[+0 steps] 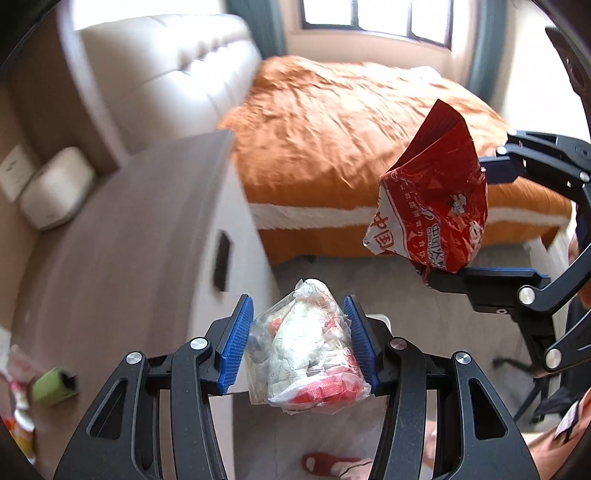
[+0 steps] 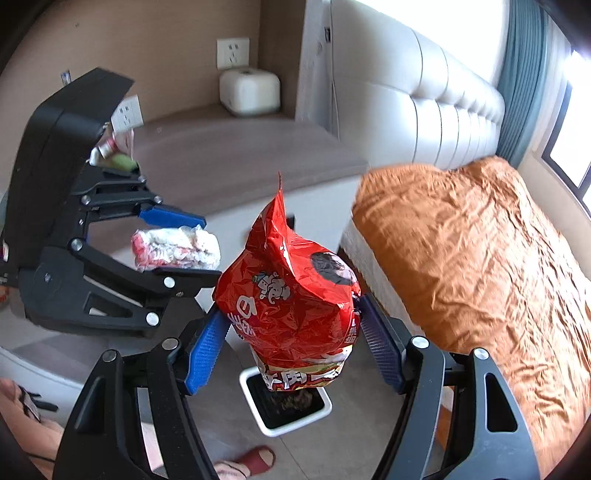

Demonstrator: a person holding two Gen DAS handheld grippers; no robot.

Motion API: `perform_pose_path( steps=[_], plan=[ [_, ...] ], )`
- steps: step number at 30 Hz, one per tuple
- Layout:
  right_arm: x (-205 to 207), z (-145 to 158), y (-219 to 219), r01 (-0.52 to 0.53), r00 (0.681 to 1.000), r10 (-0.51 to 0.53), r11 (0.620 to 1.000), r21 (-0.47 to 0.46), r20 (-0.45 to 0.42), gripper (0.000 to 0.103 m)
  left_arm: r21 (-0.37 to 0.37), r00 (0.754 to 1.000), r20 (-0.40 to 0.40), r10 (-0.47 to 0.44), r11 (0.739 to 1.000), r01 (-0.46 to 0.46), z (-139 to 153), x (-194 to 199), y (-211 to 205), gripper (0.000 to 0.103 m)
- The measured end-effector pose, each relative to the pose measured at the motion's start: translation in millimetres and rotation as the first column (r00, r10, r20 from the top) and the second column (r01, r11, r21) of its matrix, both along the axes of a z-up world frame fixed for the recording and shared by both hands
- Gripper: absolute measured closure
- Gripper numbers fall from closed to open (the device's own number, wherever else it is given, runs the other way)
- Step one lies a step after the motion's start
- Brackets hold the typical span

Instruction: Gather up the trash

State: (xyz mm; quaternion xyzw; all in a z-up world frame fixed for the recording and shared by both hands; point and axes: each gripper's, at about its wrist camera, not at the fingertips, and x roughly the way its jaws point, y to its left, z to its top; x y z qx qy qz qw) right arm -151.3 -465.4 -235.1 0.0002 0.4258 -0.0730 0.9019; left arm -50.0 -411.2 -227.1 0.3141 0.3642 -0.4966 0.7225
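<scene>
Bedroom floor, grey and bare, runs beneath us, and right at the bottom edge we catch a foot in a red slipper (image 2: 255, 459).

Closest in, our left gripper (image 1: 300, 345) has its blue pads (image 1: 236, 345) pressed against both sides of a clear plastic bag (image 1: 306, 350) stuffed with white and red scraps, jaws drawn in fairly narrow around it. From the other camera we see that same bundle held crosswise between the left fingers, up in the air in front of the cabinet.

Our right gripper (image 2: 295, 345) stands wider, and its pads grip the lower part of a crumpled red snack bag (image 2: 291, 295) that sticks up tall between them. Directly below it on the floor sits a white bin (image 2: 284, 402) with a dark liner, something dark already inside.

A little further out we have the bedside cabinet (image 1: 122, 236), grey-brown top and white front. At its near left corner lie a green object (image 1: 51, 386) and some blurred wrappers (image 1: 20, 398); we cannot tell what they are. At the back of the top rests a white box (image 2: 250, 91), with a wall socket (image 2: 232, 52) just above it.

Beyond that stretches the bed with its rumpled orange blanket (image 1: 340, 129), a padded cream headboard (image 2: 417, 99), then the teal curtain (image 2: 521, 48) and the bright window (image 1: 376, 18).
</scene>
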Motion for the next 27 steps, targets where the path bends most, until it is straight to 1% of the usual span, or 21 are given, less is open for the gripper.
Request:
perform_pose_path(
  steps=[2, 5, 6, 7, 8, 9, 10, 11, 12, 13, 14, 15, 16, 17, 18, 19, 20, 23, 24, 25, 27],
  plan=[
    [-5, -22, -6, 0.0, 0.999, 0.001, 1.0, 0.004, -0.038, 0.032, 0.027, 0.999, 0.002, -0.044, 0.999, 0.044, -17, -5, -11, 0.053],
    [-9, -53, -14, -0.001, 0.996, 0.002, 1.0, 0.016, -0.088, 0.032, 0.069, 0.99, -0.014, -0.14, 0.988, 0.14, -53, -16, -27, 0.053],
    [-12, -71, -17, -0.007, 0.994, 0.009, 1.0, 0.021, -0.109, 0.032, 0.081, 0.987, -0.016, -0.158, 0.984, 0.159, -63, -19, -32, 0.053],
    [-12, -71, -17, -0.007, 0.994, 0.009, 1.0, 0.021, -0.109, 0.032, 0.093, 0.983, -0.025, -0.185, 0.978, 0.186, -78, -21, -37, 0.053],
    [-13, -84, -19, -0.007, 0.992, 0.01, 1.0, 0.023, -0.128, 0.032, 0.099, 0.979, -0.034, -0.201, 0.974, 0.204, -88, -22, -41, 0.053],
    [-14, -106, -23, -0.008, 0.987, 0.013, 0.999, 0.034, -0.159, 0.032, 0.113, 0.974, -0.048, -0.223, 0.967, 0.227, -104, -24, -46, 0.053],
    [-15, -119, -25, -0.007, 0.983, 0.014, 0.999, 0.037, -0.181, 0.032, 0.128, 0.969, -0.061, -0.24, 0.961, 0.246, -118, -25, -49, 0.053],
    [-16, -138, -28, -0.007, 0.978, 0.016, 0.999, 0.043, -0.206, 0.032, 0.138, 0.964, -0.069, -0.255, 0.955, 0.262, -132, -27, -52, 0.053],
    [-15, -149, -29, -0.009, 0.975, 0.019, 0.999, 0.048, -0.222, 0.032, 0.151, 0.958, -0.078, -0.275, 0.947, 0.284, -149, -29, -56, 0.053],
    [-16, -173, -32, -0.012, 0.968, 0.025, 0.998, 0.055, -0.25, 0.032, 0.163, 0.951, -0.091, -0.294, 0.938, 0.306, -167, -31, -59, 0.053],
    [-16, -186, -33, -0.014, 0.963, 0.03, 0.998, 0.06, -0.266, 0.032, 0.166, 0.945, -0.105, -0.31, 0.931, 0.323, -180, -32, -62, 0.053],
    [-17, -201, -34, -0.021, 0.958, 0.039, 0.998, 0.065, -0.284, 0.032, 0.166, 0.934, -0.129, -0.334, 0.921, 0.353, -198, -33, -65, 0.053],
    [-18, -224, -34, -0.041, 0.952, 0.057, 0.997, 0.058, -0.302, 0.032, 0.175, 0.922, -0.152, -0.356, 0.908, 0.38, -218, -35, -68, 0.053],
    [-18, -246, -33, -0.06, 0.943, 0.071, 0.997, 0.042, -0.325, 0.032, 0.187, 0.916, -0.161, -0.368, 0.9, 0.394, -234, -37, -69, 0.053],
    [-20, -266, -33, -0.075, 0.933, 0.085, 0.996, 0.043, -0.349, 0.032, 0.208, 0.905, -0.178, -0.387, 0.884, 0.419, -261, -39, -71, 0.053],
    [-20, -292, -34, -0.082, 0.92, 0.097, 0.995, 0.056, -0.38, 0.032, 0.219, 0.9, -0.187, -0.393, 0.877, 0.428, -274, -42, -71, 0.053],
    [-19, -313, -34, -0.086, 0.91, 0.106, 0.994, 0.067, -0.401, 0.032, 0.229, 0.892, -0.202, -0.403, 0.866, 0.444, -295, -43, -73, 0.053],
    [-18, -357, -30, -0.113, 0.893, 0.135, 0.991, 0.076, -0.43, 0.032, 0.241, 0.875, -0.218, -0.432, 0.845, 0.477, -330, -49, -76, 0.053],
    [-18, -367, -30, -0.117, 0.889, 0.139, 0.99, 0.078, -0.435, 0.032, 0.249, 0.869, -0.229, -0.439, 0.837, 0.488, -348, -50, -77, 0.053],
    [-18, -383, -28, -0.125, 0.886, 0.146, 0.989, 0.078, -0.441, 0.032, 0.26, 0.867, -0.238, -0.438, 0.831, 0.492, -359, -50, -79, 0.053],
    [-15, -399, -25, -0.139, 0.879, 0.158, 0.987, 0.076, -0.449, 0.032, 0.283, 0.866, -0.252, -0.432, 0.823, 0.493, -386, -48, -80, 0.053]
  ],
)
